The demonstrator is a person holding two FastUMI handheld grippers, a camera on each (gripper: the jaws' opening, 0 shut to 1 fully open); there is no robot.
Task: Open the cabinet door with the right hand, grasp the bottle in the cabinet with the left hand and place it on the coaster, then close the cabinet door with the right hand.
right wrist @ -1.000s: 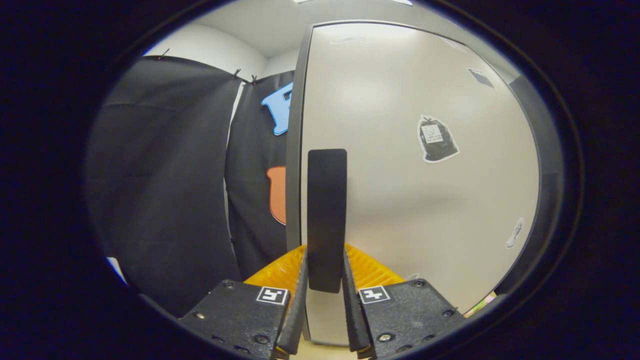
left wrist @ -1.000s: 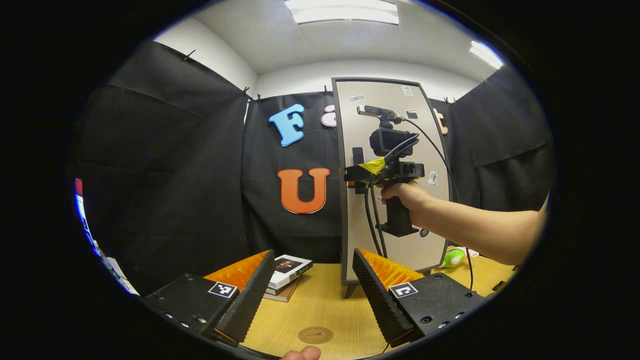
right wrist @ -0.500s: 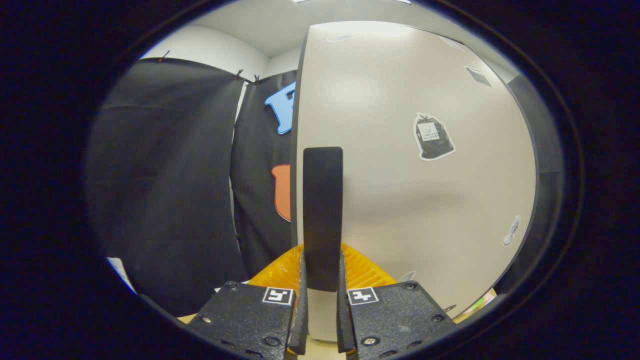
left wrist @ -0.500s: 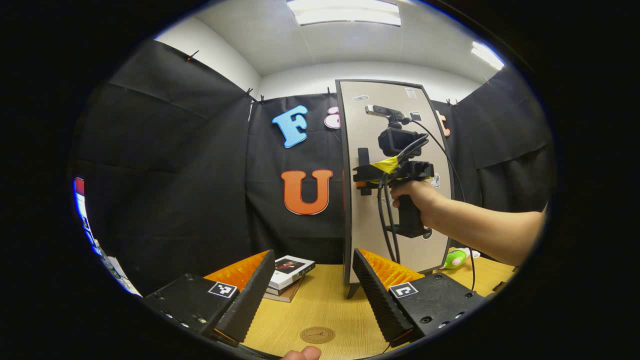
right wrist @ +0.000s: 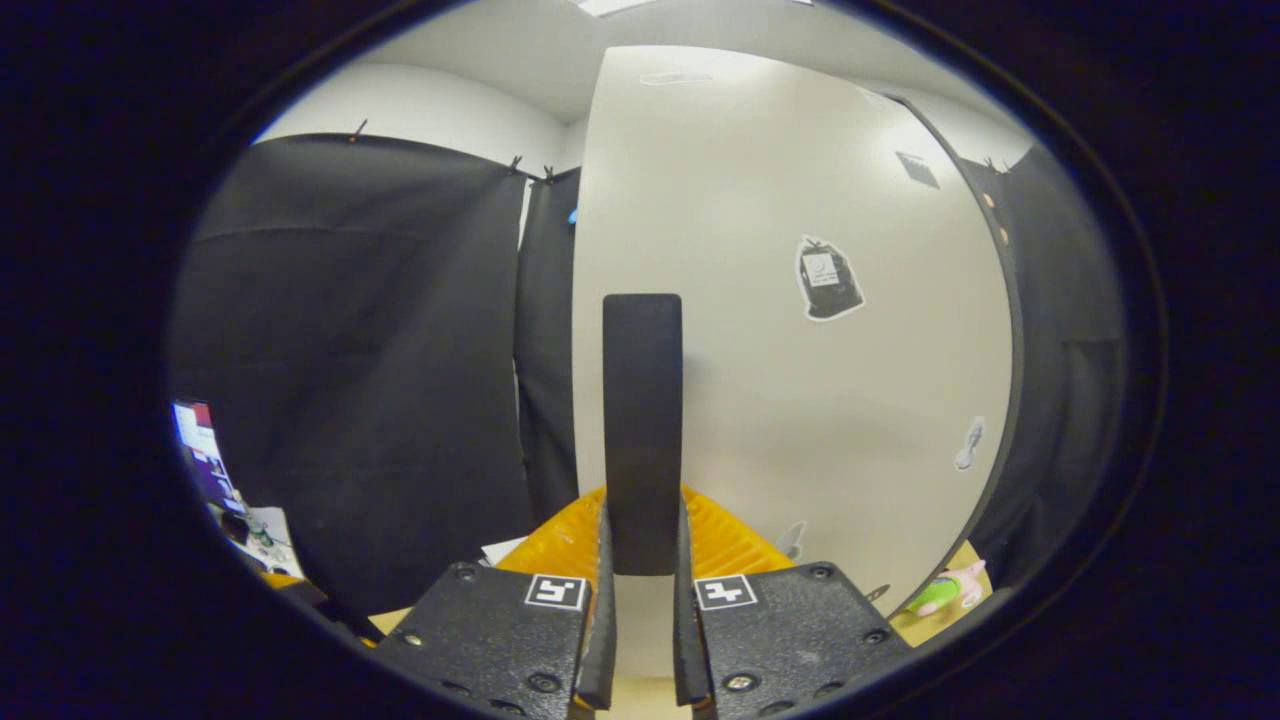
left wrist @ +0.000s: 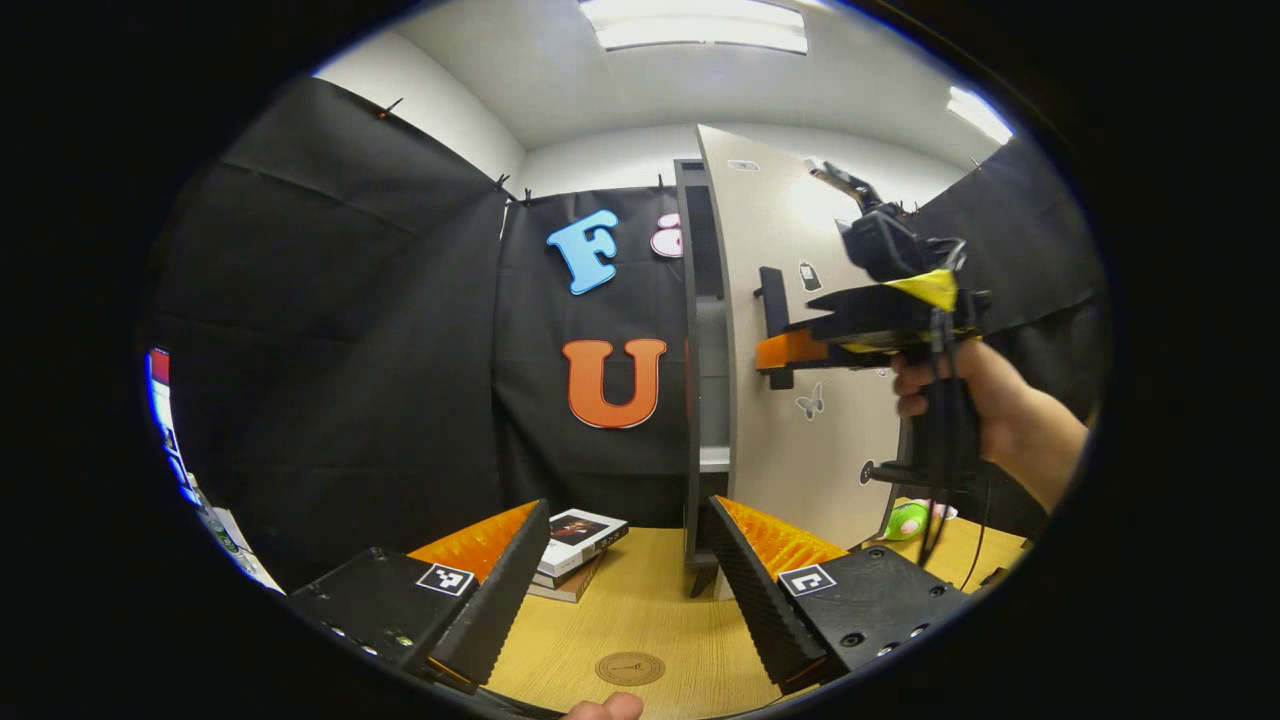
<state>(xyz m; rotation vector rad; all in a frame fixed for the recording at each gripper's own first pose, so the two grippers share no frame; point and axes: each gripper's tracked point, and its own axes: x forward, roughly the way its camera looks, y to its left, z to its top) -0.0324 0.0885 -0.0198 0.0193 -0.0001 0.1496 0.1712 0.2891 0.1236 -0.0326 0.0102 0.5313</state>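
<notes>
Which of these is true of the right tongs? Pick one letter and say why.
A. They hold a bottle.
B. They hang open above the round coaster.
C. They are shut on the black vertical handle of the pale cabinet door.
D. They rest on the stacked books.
C: in the right gripper view both fingers of the right tongs press on the black vertical handle of the pale cabinet door, which stands ajar.

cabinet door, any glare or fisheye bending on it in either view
Left gripper view: ceiling light leaves a bright patch high on the pale beige cabinet door. Right gripper view: softer sheen up top, door edges bow outward, black vertical handle stays sharp.
</notes>
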